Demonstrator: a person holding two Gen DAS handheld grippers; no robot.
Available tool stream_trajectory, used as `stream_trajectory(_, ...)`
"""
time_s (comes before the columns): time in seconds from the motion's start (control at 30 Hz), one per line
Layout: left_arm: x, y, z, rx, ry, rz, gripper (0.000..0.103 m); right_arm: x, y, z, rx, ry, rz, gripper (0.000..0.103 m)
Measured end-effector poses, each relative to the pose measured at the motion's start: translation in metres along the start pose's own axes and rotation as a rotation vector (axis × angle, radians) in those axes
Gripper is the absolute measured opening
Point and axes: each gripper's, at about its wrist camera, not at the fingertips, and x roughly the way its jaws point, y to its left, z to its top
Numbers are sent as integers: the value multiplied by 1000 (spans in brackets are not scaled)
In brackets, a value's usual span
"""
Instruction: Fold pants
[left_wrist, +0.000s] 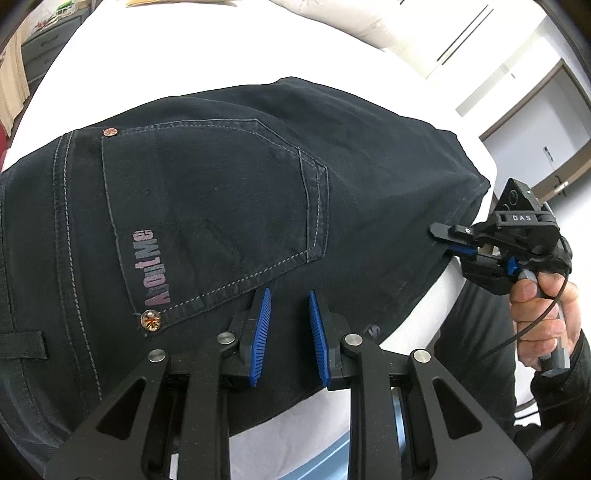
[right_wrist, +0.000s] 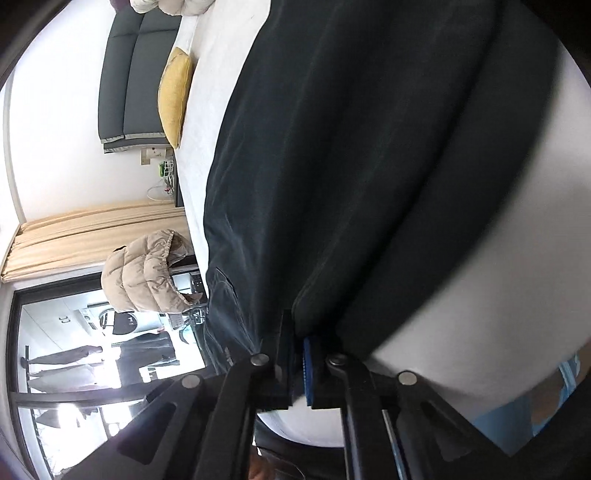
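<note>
Dark jeans (left_wrist: 229, 192) lie flat on a white bed (left_wrist: 184, 55), back pocket up, with pink lettering and copper rivets. My left gripper (left_wrist: 290, 295) hovers low over the cloth just below that pocket. Its blue pads (left_wrist: 264, 325) stand a little apart, with no fold of cloth between them. My right gripper (left_wrist: 443, 240), held in a hand (left_wrist: 535, 306), bites the jeans' right-hand edge near the bed's side. In the right wrist view the right gripper (right_wrist: 295, 328) is shut on a fold of the dark jeans (right_wrist: 369, 166).
Pale pillows (left_wrist: 351, 18) lie at the bed's far end. A yellow cushion (right_wrist: 175, 96) rests by a grey headboard (right_wrist: 133, 74). Beyond the bed are a beige puffer jacket (right_wrist: 144, 273), a curtain (right_wrist: 92, 236) and a door (left_wrist: 535, 122).
</note>
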Motion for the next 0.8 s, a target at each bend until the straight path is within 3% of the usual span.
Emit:
stream_trajectory(0.3,-5,-1,-2,-4,13,-19,21,-10,-17,-7,25,-4,52,4)
stream_trajectory(0.37,-6,-3,-2,-6,13,-14,21,-16,-20,-3,44,-24,78,11)
stream_trajectory(0.5,-7,-5,-4,4,13,-2,21,-37,-26,14,86,-116,120,24)
stream_trajectory(0.63,-9,-4,-7,3,14,-4,21,-66,-36,41,133,-244,144,24)
stream_trajectory(0.67,-9,-3,-7,1,14,-5,21,-76,-44,49,165,-283,172,23)
stream_trajectory(0.73,-9,-4,-7,-3,13,-6,21,-85,-52,58,186,-311,168,4)
stream_trajectory(0.8,-9,-3,-8,-3,14,-6,21,-95,-59,59,196,-330,129,3)
